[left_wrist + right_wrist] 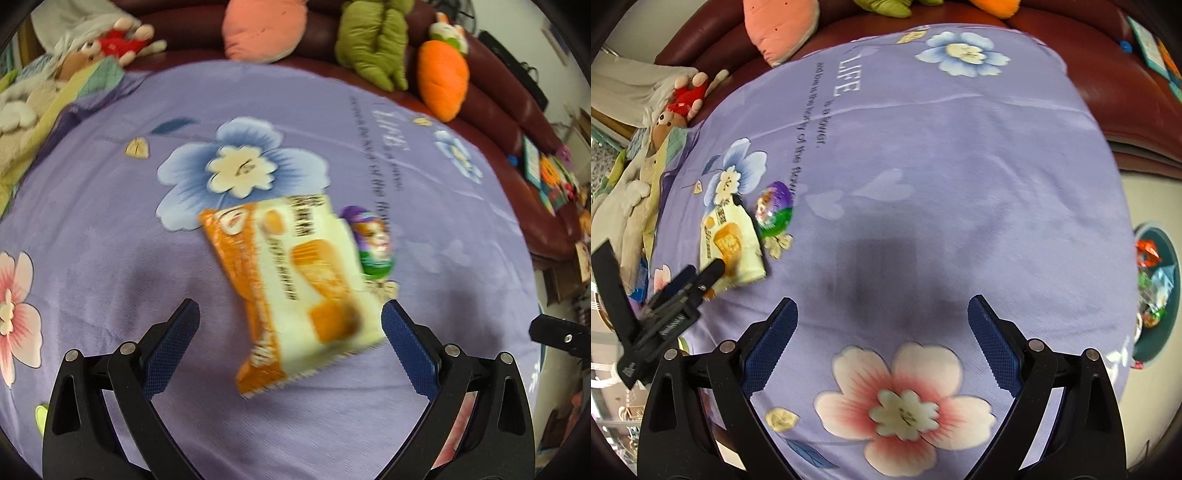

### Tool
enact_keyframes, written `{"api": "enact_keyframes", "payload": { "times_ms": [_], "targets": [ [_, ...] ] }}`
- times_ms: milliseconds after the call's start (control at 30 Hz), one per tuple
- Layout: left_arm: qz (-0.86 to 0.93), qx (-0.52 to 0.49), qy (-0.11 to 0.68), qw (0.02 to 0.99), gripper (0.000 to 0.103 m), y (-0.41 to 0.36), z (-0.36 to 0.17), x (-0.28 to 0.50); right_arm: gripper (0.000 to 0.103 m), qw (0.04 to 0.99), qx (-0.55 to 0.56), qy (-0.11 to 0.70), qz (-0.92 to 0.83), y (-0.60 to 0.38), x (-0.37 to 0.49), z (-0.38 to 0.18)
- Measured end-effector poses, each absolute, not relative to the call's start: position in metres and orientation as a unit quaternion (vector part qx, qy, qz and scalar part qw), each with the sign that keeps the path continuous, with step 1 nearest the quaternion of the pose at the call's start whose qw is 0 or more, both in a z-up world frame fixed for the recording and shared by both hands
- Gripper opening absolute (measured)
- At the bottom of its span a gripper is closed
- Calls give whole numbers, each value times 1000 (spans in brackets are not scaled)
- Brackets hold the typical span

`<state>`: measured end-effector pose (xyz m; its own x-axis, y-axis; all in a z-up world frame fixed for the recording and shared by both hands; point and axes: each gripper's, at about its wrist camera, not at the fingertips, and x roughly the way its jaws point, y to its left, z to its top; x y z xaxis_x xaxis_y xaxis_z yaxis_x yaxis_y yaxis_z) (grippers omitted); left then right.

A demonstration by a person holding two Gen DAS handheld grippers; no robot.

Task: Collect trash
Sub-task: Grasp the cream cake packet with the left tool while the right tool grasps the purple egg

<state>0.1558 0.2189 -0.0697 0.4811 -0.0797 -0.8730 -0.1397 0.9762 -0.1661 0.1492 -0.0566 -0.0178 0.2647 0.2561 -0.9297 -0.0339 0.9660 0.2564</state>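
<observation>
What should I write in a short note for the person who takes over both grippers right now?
Left gripper: open, above the orange-and-white snack wrapper, not gripping.
Right gripper: open, empty, over bare purple blanket.
Purple egg-shaped package lies beside the wrapper.
Teal bin at the blanket's right edge already holds wrappers.
Left to do: wrapper and egg package into the bin.
</observation>
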Motion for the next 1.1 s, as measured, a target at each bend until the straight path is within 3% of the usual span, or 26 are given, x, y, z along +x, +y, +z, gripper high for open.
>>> {"api": "enact_keyframes", "payload": {
  "times_ms": [133, 233, 300, 400, 600, 733, 833, 1000, 1100],
  "targets": [
    [14, -133, 514, 847, 98, 228, -84, 160, 89, 797, 84, 590, 99, -37, 165, -21],
    [16, -132, 513, 848, 80, 227, -88, 159, 89, 800, 81, 585, 105, -27, 174, -28],
    [18, -125, 504, 854, 54, 227, -87, 158, 89, 804, 80, 580, 105, -21, 181, -34],
    [27, -129, 489, 863, 44, 234, -83, 155, 89, 810, 80, 570, 109, -13, 189, -40],
    [60, -148, 469, 869, 43, 268, -76, 155, 89, 827, 33, 539, 155, 32, 205, -43],
    [77, -161, 457, 871, 43, 295, -74, 151, 76, 830, -12, 525, 189, 66, 210, -50],
    [81, -169, 456, 870, 43, 308, -75, 150, 61, 826, -36, 524, 204, 86, 214, -58],
    [82, -170, 455, 870, 43, 311, -75, 150, 60, 826, -57, 524, 202, 102, 224, -68],
    [84, -167, 457, 870, 43, 310, -76, 151, 48, 825, -72, 524, 199, 106, 226, -76]
  ]
}}
